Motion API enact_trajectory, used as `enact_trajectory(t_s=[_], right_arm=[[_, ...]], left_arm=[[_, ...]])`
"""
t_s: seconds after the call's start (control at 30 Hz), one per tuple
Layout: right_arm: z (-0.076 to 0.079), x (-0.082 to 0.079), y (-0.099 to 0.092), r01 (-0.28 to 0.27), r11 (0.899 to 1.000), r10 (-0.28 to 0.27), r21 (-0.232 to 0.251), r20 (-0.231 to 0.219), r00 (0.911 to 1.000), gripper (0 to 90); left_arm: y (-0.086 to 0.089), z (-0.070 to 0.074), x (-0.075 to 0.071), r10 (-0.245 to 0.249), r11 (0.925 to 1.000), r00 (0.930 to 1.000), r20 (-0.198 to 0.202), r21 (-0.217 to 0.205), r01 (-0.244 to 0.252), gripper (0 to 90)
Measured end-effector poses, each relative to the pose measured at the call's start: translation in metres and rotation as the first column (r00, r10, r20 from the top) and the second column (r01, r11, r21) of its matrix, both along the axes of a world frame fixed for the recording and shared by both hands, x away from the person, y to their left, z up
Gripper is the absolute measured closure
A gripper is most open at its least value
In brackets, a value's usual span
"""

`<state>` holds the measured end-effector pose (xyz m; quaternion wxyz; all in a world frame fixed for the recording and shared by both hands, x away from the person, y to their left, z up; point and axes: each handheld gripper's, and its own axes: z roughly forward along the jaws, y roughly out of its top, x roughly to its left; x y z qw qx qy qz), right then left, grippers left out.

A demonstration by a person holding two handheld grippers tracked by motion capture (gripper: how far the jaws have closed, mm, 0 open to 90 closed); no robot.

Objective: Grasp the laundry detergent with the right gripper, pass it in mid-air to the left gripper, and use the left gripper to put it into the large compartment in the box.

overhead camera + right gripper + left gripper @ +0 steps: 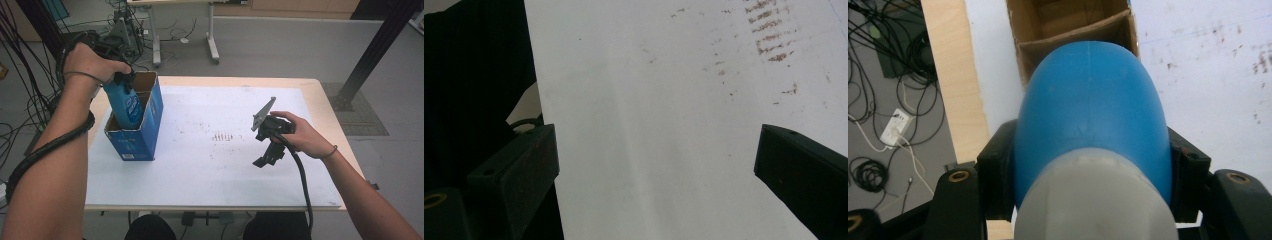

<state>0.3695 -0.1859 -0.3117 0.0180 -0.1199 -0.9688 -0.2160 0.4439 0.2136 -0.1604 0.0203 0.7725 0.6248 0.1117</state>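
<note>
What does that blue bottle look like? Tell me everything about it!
The blue bottle looks like smooth plastic, with a rounded shoulder, a whitish cap end and a label with white print on its side. It stands nearly upright, its bottom already down inside the near compartment of the blue cardboard box, which is brown inside. The left gripper clamps its top from both sides. The box sits on the white sheet near the table's left edge.

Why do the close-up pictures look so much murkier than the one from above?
High view: even, soft light, the bottle in the box sharp. Left gripper view: the bottle sits so near the lens that its grey top blurs. Right gripper view: the dim table looks greenish, with the jaws dark.
</note>
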Motion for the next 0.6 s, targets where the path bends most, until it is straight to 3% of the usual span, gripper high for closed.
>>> enact_trajectory(t_s=[0.6], right_arm=[[-0.006,0.001,-0.002,0.003,1.0,-0.003,0.008,-0.012,0.9999,4.3]], left_arm=[[0.002,-0.034,0.004,0.027,0.9996,0.9996,0.003,-0.008,-0.026,37.9]])
